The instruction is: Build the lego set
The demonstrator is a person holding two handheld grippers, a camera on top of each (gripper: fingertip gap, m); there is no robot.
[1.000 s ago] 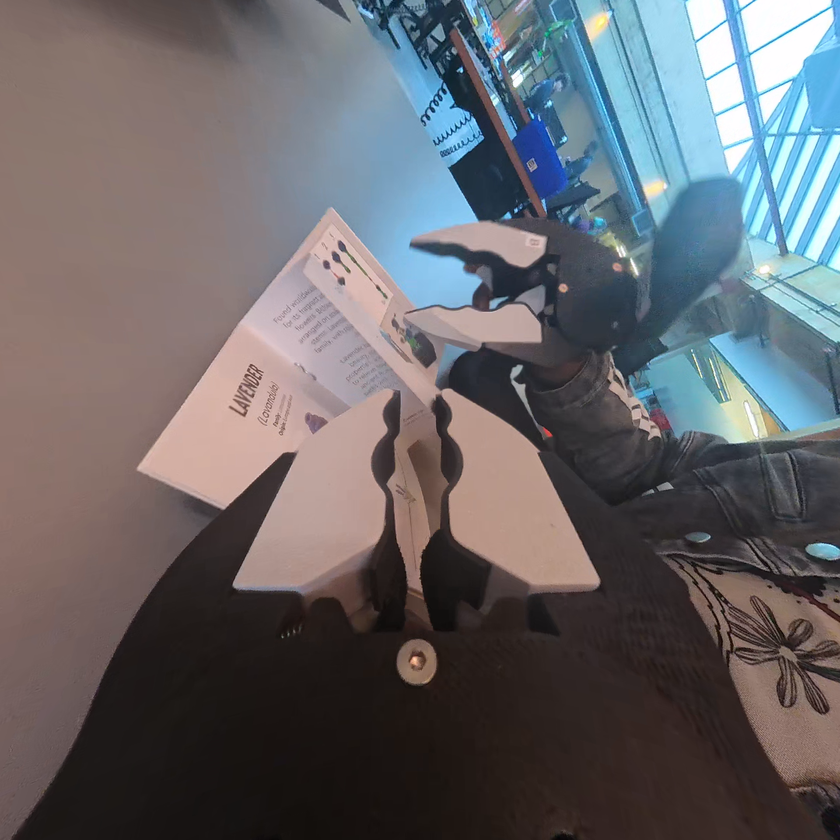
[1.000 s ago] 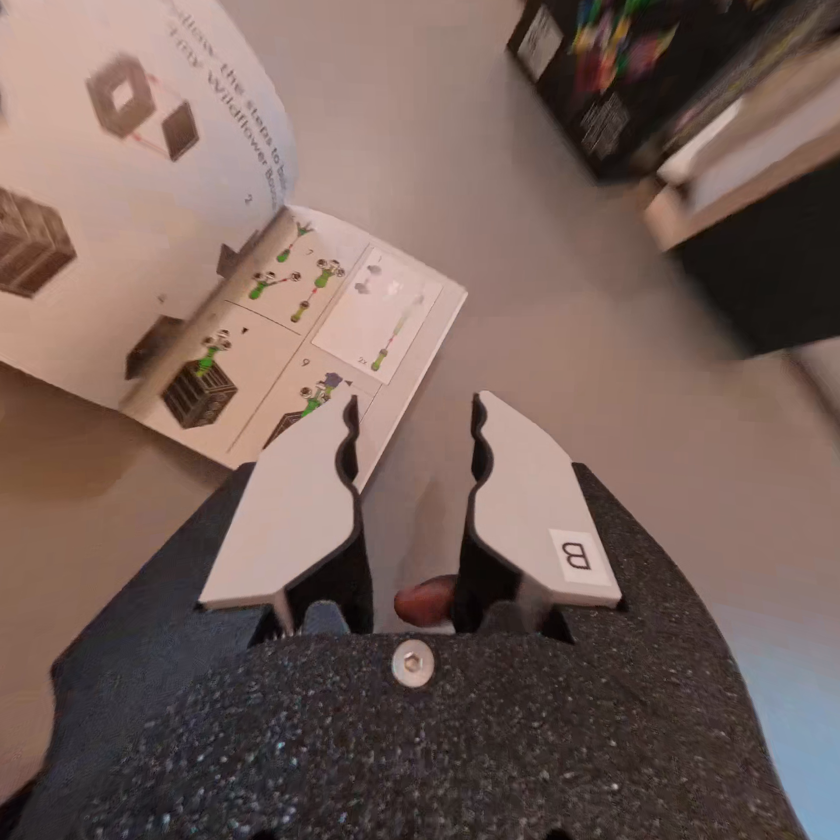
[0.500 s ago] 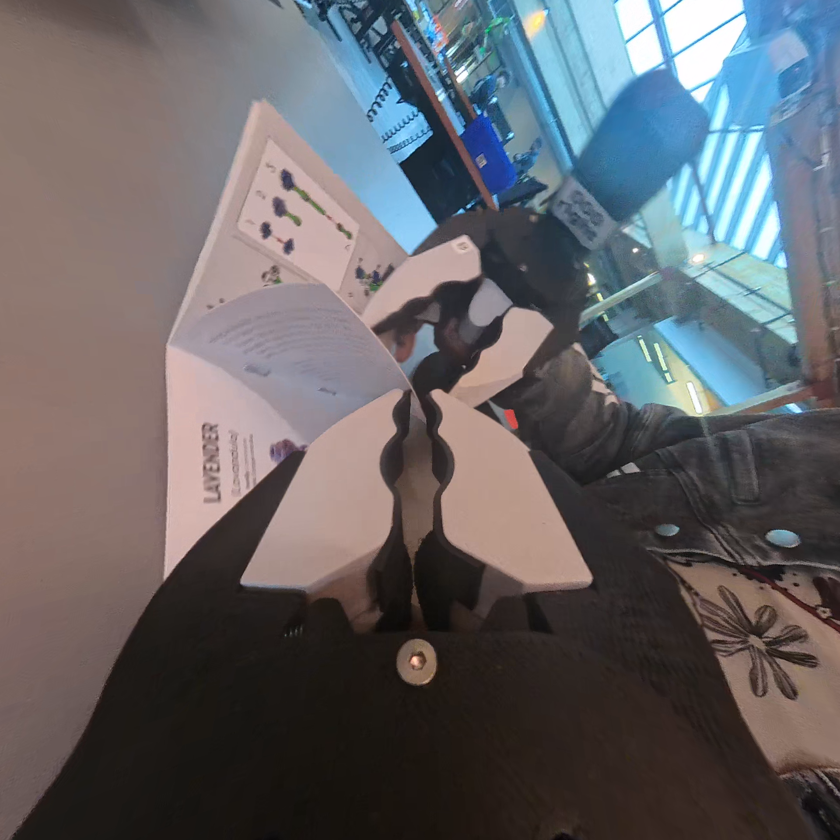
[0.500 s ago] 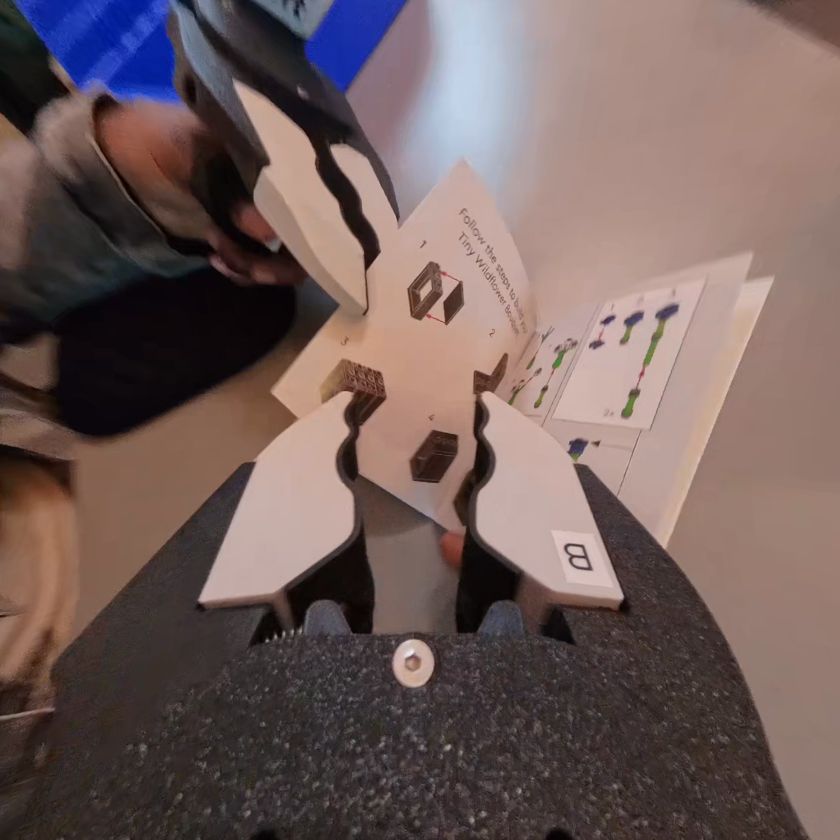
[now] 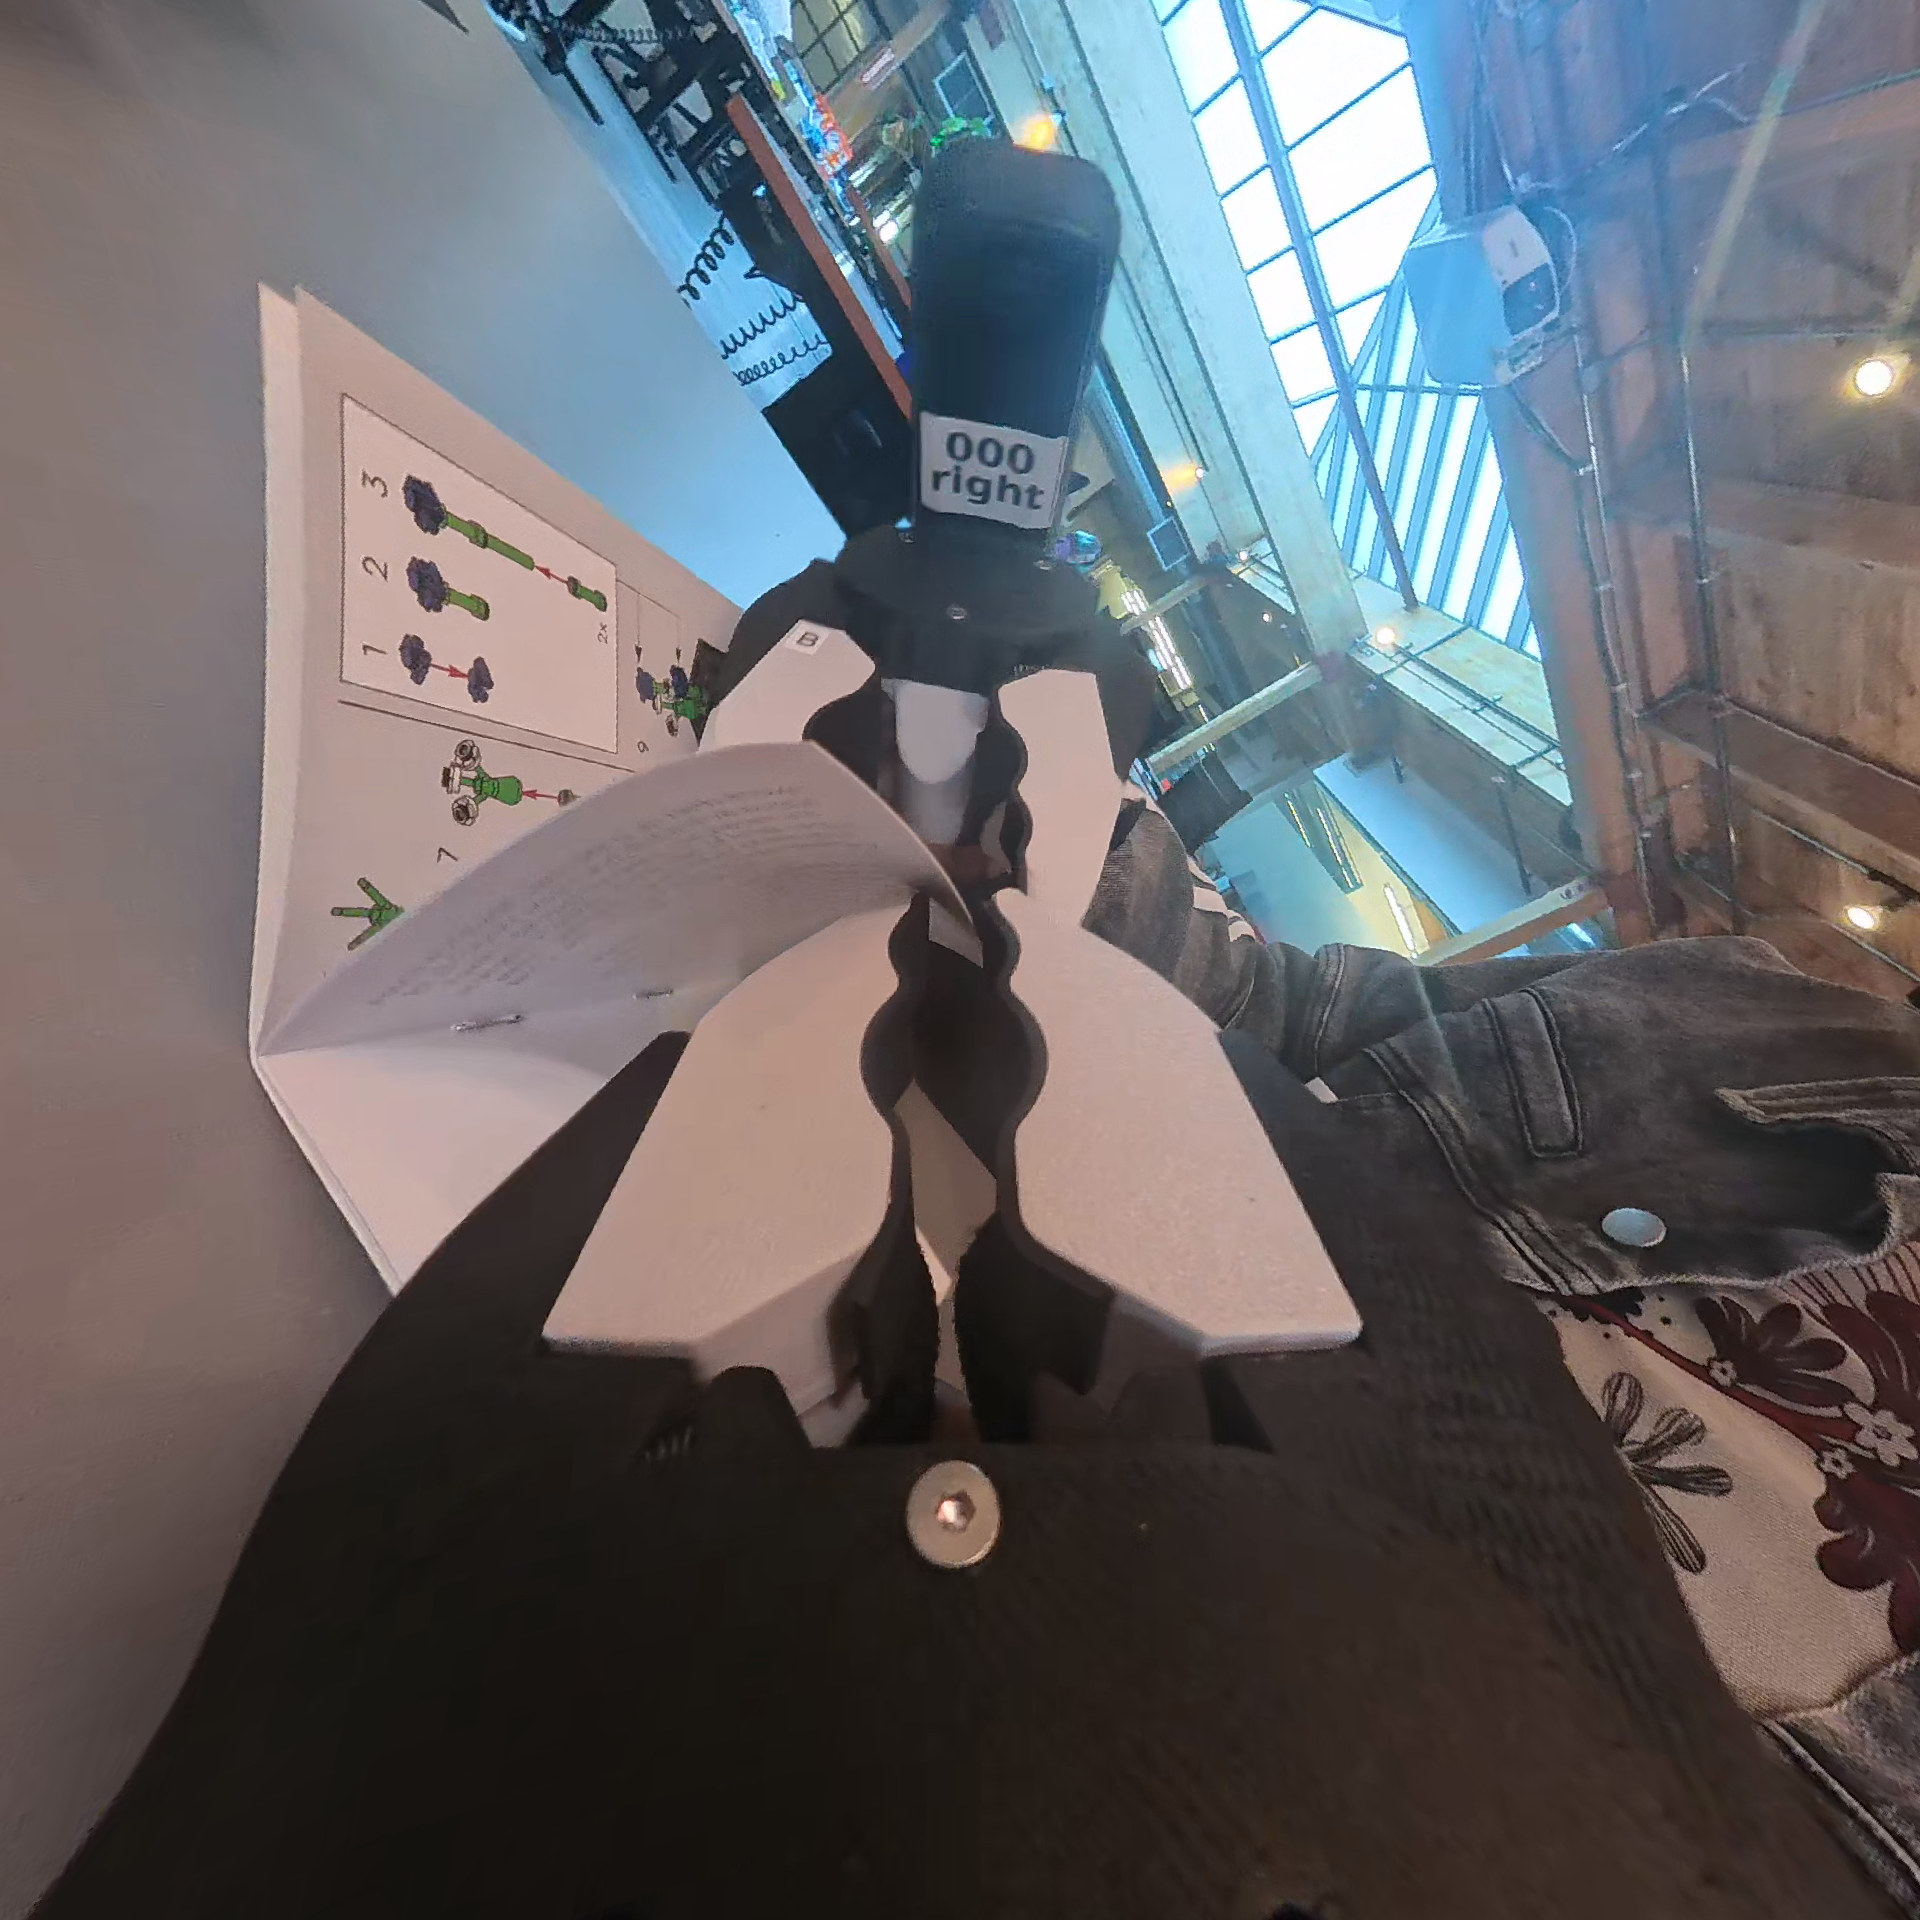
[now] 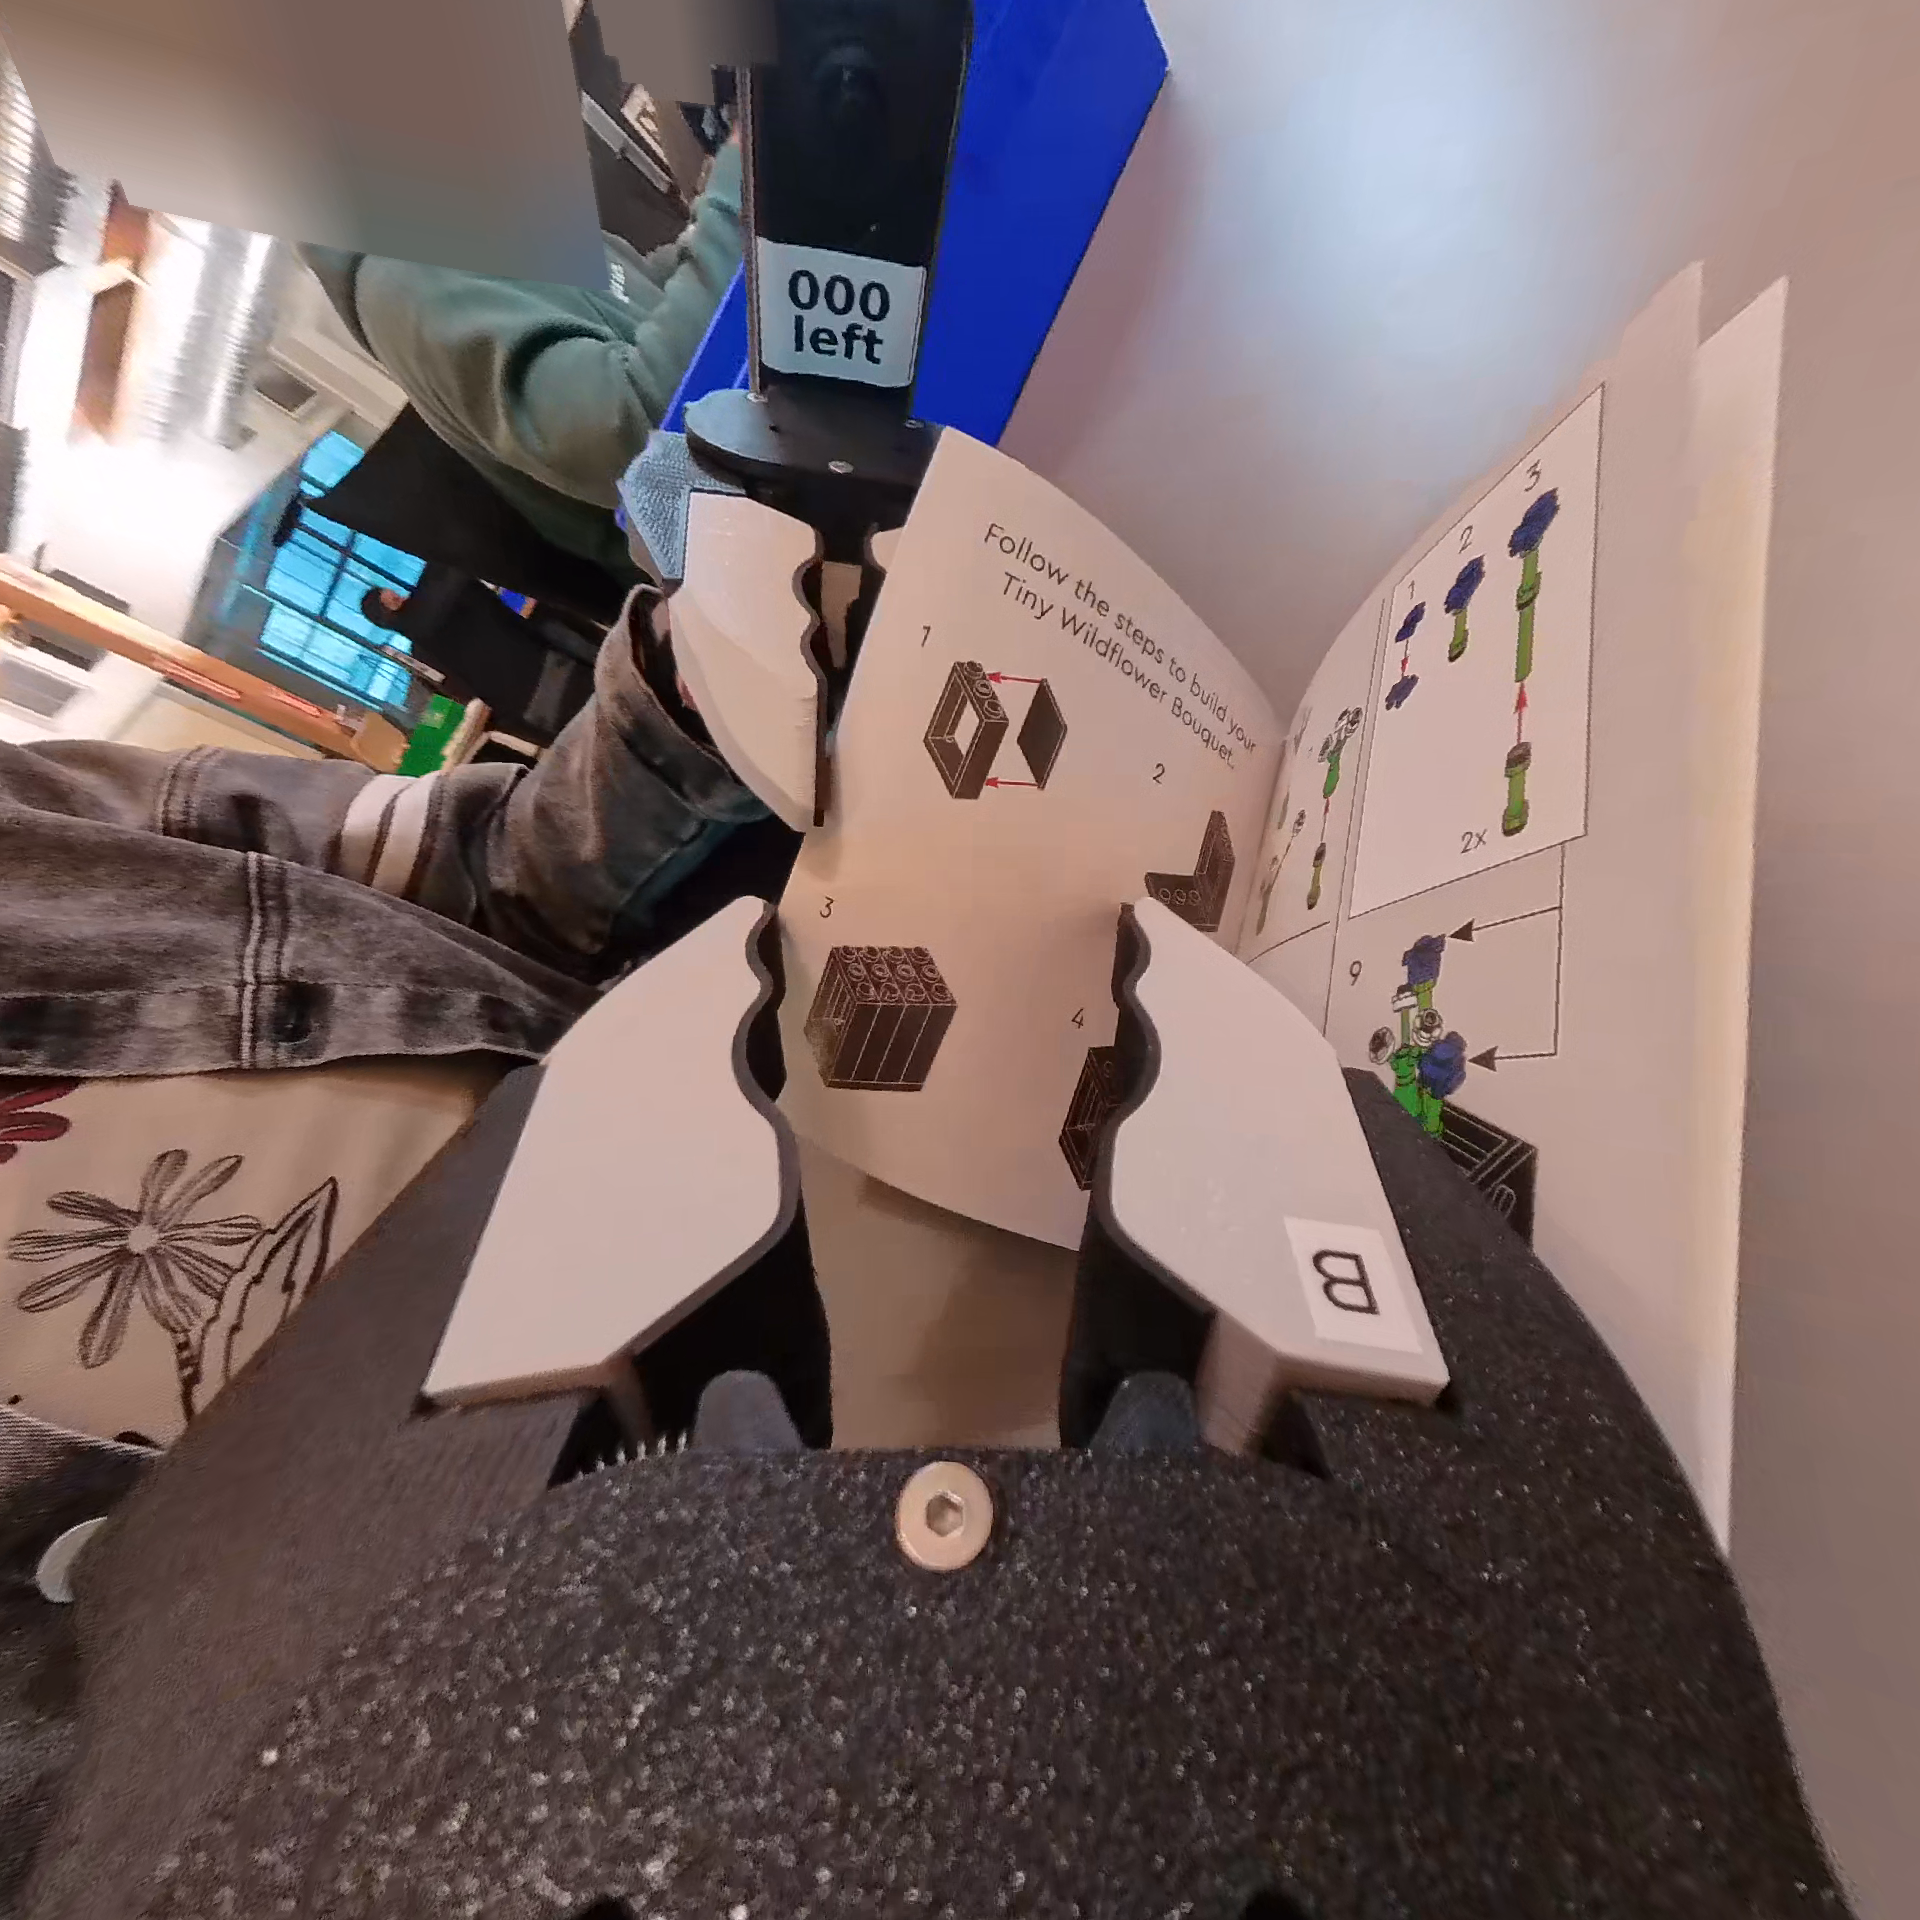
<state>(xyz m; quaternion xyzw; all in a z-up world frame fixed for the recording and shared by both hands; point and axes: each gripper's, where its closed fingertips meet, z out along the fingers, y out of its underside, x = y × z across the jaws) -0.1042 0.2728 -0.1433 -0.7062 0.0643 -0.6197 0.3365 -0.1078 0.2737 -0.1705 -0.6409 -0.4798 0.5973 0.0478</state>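
The white instruction booklet (image 5: 468,582) lies open on the grey table. My left gripper (image 5: 951,925) is shut on the outer edge of one page (image 5: 665,883) and holds it curled up off the booklet. My right gripper (image 6: 951,920) is open and faces the left one, with the lower part of that page (image 6: 1039,831) between its fingers. The left gripper also shows in the right wrist view (image 6: 821,800), pinching the page's edge. The right gripper also shows in the left wrist view (image 5: 945,810), just behind the page. No lego bricks are in view.
The grey table (image 5: 156,1351) runs along the booklet's far side. The holder's denim sleeve (image 5: 1455,1039) and flowered shirt are close by. A blue box (image 6: 1049,208) and another person in a green top (image 6: 540,343) are behind. Left and right tips are no more than a few centimetres apart.
My left gripper has raised the page so that it curls higher. My right gripper has swung from the table to face the left one, with the page now between its open fingers.
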